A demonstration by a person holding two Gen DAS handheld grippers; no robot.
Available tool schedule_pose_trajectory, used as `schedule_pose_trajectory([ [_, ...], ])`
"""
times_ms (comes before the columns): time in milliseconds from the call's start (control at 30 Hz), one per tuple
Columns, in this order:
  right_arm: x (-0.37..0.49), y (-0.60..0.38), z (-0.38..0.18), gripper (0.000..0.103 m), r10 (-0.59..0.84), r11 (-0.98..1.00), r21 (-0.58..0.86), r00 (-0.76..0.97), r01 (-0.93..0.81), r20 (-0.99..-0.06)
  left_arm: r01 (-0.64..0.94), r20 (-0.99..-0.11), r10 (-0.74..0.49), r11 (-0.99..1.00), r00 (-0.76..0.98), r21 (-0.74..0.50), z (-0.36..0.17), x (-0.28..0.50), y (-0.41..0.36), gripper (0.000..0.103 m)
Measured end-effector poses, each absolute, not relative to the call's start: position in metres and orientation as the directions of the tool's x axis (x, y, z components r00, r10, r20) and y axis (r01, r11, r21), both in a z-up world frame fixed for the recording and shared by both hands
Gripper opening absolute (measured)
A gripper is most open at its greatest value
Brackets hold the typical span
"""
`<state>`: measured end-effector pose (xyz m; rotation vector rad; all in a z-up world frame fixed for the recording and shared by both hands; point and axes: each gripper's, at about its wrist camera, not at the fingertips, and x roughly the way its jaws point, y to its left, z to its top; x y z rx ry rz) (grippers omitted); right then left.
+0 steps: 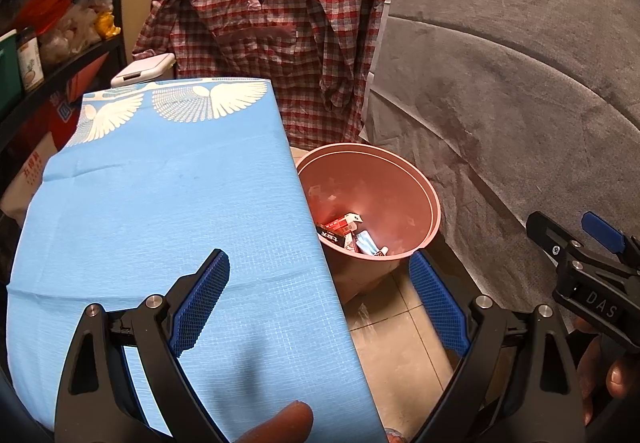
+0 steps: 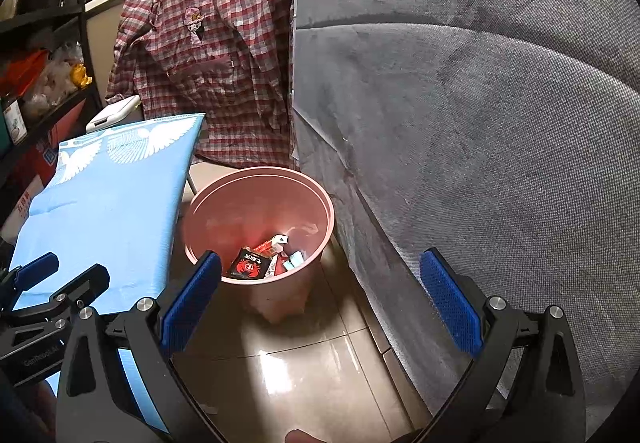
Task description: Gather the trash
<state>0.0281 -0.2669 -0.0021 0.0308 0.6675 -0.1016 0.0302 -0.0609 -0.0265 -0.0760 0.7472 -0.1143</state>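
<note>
Presently we found both tools spread wide and holding nothing: the left tool (image 1: pixel 320 283) over the blue surface (image 1: pixel 160 203), the right tool (image 2: pixel 320 291) near the pink bin (image 2: pixel 256 203), which stood on the floor with wrappers (image 2: pixel 260 259) inside.

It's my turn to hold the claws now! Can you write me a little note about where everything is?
Left claw: open, holding nothing, over the edge of the blue-covered table.
Right claw: open, holding nothing, above the floor tiles near the bin.
Pink bin: on the floor between the table and the grey cover. Wrappers already lie inside.
Done: some trash is binned.
Left: no trash shows on the visible table part; look elsewhere for more.
</note>
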Motion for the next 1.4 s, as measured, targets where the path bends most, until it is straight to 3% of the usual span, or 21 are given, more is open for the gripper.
schedule_pose_trajectory([
  [1400, 0.0331, -0.2758, -0.0009, 0.098, -0.087, 0.994, -0.002, 0.781, 0.109, -0.618, 0.081, -0.668, -0.127, 0.992, 0.734, -0.100, -0.0229, 0.0288, -0.0623, 0.089],
])
